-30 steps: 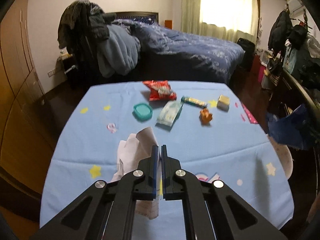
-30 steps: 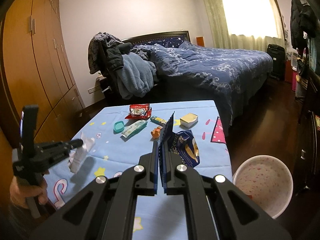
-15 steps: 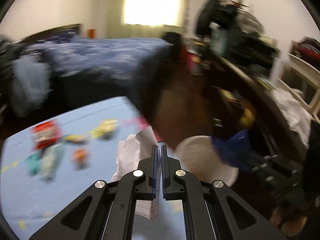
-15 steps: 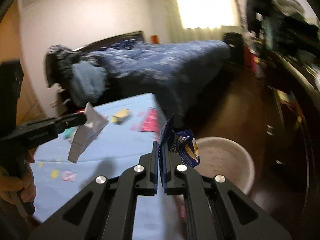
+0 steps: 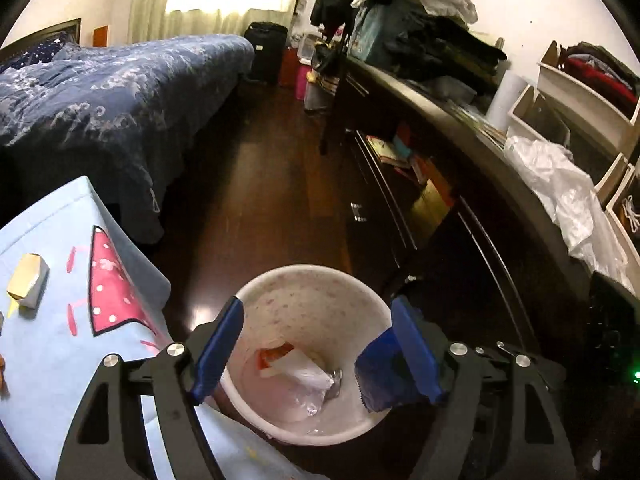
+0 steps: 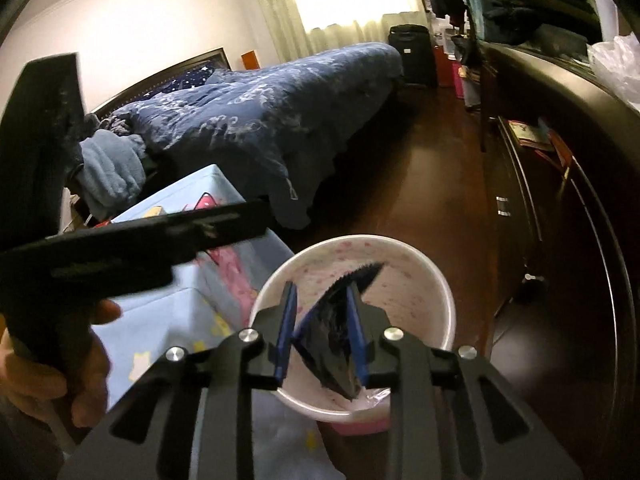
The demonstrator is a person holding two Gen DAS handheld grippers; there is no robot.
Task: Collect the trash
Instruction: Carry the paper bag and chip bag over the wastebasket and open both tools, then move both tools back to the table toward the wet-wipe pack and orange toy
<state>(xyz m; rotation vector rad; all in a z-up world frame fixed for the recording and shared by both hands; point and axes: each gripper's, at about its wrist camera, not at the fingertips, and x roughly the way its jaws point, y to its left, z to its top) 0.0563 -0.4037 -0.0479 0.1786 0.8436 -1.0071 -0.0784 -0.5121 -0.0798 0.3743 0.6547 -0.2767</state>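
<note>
A white bin (image 5: 256,292) with pink speckles stands on the dark floor beside the table; it also shows in the right wrist view (image 6: 436,276). My left gripper (image 5: 316,336) is open above the bin, and the white crumpled paper (image 5: 308,376) lies inside with a red-and-white wrapper. My right gripper (image 6: 322,320) is open over the bin; the dark blue snack bag (image 6: 340,332) sits loose between its fingers, tilted. The bag's edge shows in the left wrist view (image 5: 380,376).
The table with a light blue star cloth (image 5: 60,340) is at the left, with a small yellow box (image 5: 26,280) on it. A dark dresser (image 5: 440,208) runs along the right. A bed with a blue cover (image 5: 100,92) lies behind.
Both grippers swung from the table to above the bin and opened. The white paper dropped into the bin. The blue snack bag came loose between the right fingers.
</note>
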